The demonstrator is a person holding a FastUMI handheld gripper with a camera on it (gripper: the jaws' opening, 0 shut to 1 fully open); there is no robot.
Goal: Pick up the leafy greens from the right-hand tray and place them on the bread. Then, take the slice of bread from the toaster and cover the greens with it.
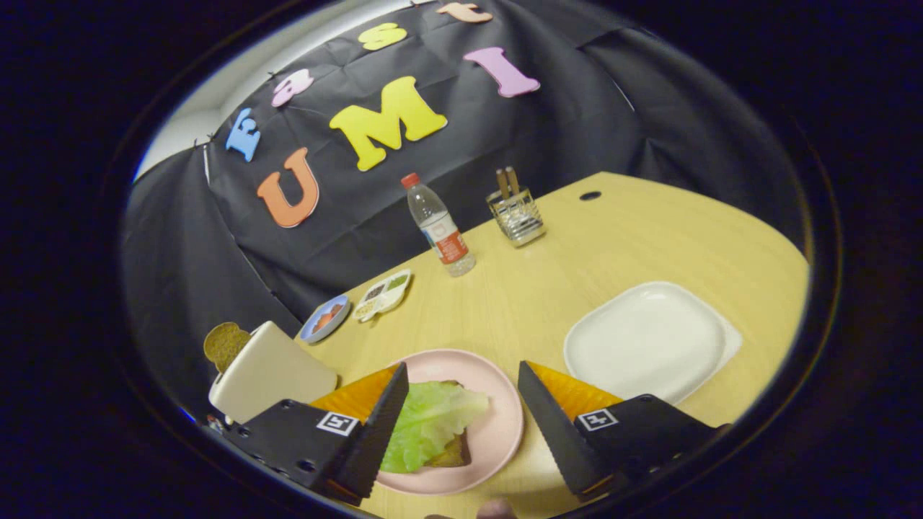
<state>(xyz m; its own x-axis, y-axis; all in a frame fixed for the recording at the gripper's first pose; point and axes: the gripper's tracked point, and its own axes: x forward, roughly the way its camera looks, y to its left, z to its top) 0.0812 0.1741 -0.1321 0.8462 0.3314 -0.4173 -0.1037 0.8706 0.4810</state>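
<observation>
While my gripper (459,414) hangs wide open with nothing held, the leafy greens (429,422) lie between its fingers on the bread (453,455) on the pink plate (497,425). Left stands the toaster (270,375), a bread slice (224,343) poking up; right, the white tray (649,339).

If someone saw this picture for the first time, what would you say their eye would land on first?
Probably the green leaf lying on a slice of bread on the pink plate, between the gripper's wide-open fingers. Next, the white toaster beside the plate, with a brown slice sticking up from it, and the bare white tray on the other side, beyond the fingers.
</observation>
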